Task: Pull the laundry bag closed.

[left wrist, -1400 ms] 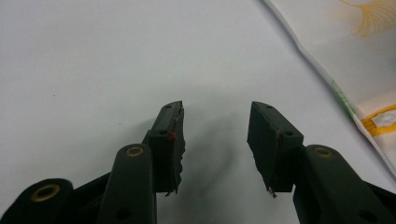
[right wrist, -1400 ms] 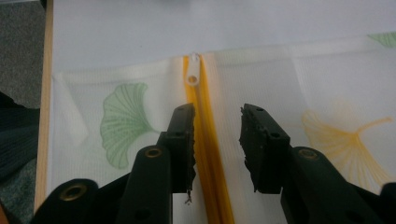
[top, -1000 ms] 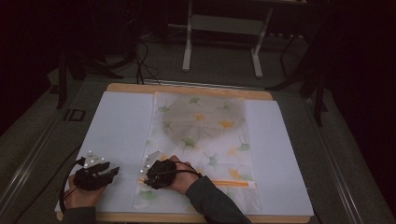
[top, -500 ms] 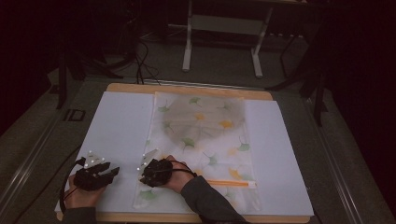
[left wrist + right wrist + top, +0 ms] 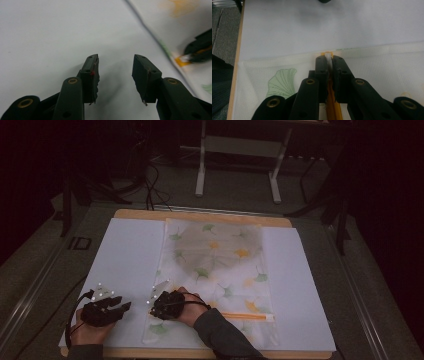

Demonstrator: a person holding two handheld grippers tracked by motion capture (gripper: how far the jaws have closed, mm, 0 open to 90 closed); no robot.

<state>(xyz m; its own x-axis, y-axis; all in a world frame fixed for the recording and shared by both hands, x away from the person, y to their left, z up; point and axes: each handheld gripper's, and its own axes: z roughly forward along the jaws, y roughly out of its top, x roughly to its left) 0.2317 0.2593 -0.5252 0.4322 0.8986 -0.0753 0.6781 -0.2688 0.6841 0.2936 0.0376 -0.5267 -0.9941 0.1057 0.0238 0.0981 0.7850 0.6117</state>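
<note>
Our right fingers (image 5: 329,65) pinch the slider (image 5: 328,55) at the bag's (image 5: 220,270) left end, its zip running right along the counter's near edge, while our left fingers (image 5: 115,75) wait open.

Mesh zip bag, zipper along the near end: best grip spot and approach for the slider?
Grip the white slider on the orange zipper, jaws pinching across its sides, coming in along the track from the bag's interior. It stands proud of the flat mesh. The right gripper is shut on it so; the left gripper is open over the paper.
</note>
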